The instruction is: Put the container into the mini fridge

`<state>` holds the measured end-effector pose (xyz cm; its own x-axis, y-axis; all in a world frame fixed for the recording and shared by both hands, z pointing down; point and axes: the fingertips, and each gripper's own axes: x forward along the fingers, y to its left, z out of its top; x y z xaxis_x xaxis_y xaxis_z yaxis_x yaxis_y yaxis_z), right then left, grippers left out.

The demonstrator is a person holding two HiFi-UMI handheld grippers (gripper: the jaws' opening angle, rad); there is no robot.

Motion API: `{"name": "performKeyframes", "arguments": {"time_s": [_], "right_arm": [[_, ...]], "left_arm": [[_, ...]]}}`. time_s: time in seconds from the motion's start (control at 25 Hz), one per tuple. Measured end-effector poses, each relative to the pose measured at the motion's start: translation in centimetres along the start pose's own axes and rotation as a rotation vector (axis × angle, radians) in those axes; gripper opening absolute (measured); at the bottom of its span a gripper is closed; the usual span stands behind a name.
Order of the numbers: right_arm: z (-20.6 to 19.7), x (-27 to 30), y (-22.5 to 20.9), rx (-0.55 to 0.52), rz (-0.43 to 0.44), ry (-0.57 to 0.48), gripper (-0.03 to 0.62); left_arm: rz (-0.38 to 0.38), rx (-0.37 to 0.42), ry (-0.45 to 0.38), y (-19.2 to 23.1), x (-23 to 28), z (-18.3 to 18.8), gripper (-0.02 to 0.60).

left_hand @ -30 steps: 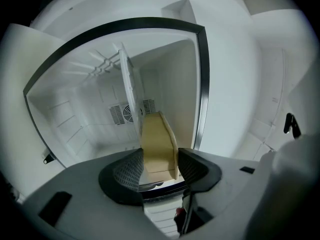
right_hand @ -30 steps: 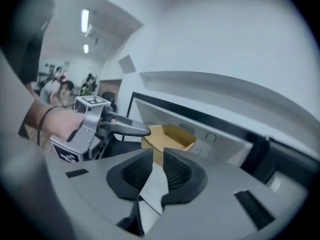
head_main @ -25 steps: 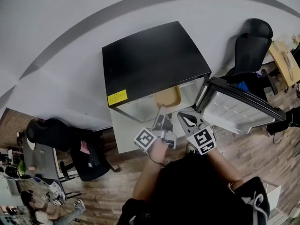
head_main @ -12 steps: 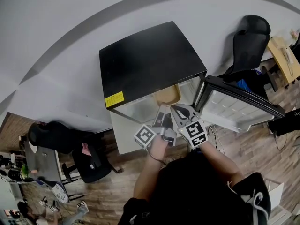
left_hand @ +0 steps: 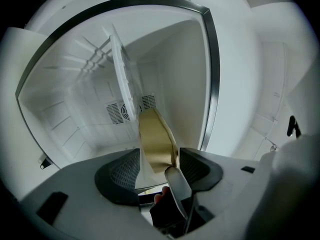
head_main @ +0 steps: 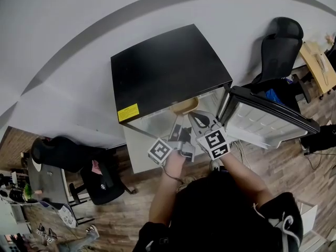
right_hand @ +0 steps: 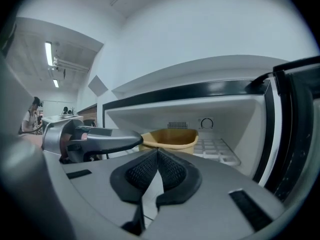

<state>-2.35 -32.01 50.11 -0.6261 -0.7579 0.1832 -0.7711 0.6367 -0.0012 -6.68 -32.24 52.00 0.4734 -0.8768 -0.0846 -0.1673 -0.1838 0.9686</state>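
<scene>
Releasing container (left_hand: 152,134) inside mini fridge (head_main: 168,67): your left claw (left_hand: 159,160) opening, rim between jaws; right claw (right_hand: 156,158) pressed together, empty. Remaining: pull clear, swing door (head_main: 262,125) closed.

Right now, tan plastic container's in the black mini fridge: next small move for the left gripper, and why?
Probably draw the left gripper straight back out. Its jaws are opening around the tan plastic container, which already sits on the white grid shelf inside the black mini fridge.

black short-sleeved top (head_main: 210,209) — a white cord (head_main: 286,223) at its right side.
</scene>
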Motion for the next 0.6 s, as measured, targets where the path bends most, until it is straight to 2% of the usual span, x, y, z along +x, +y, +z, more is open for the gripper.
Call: {"name": "performKeyframes", "arguments": {"time_s": [0.16, 0.6], "right_arm": [[0.5, 1.0, -0.4, 0.006, -0.003, -0.003, 0.014], [0.3, 3.6, -0.9, 0.015, -0.009, 0.015, 0.014]], "left_arm": [[-0.032, -0.055, -0.021, -0.8, -0.2, 0.2, 0.258], [-0.015, -0.051, -0.051, -0.2, -2.2, 1.0, 0.256]]}}
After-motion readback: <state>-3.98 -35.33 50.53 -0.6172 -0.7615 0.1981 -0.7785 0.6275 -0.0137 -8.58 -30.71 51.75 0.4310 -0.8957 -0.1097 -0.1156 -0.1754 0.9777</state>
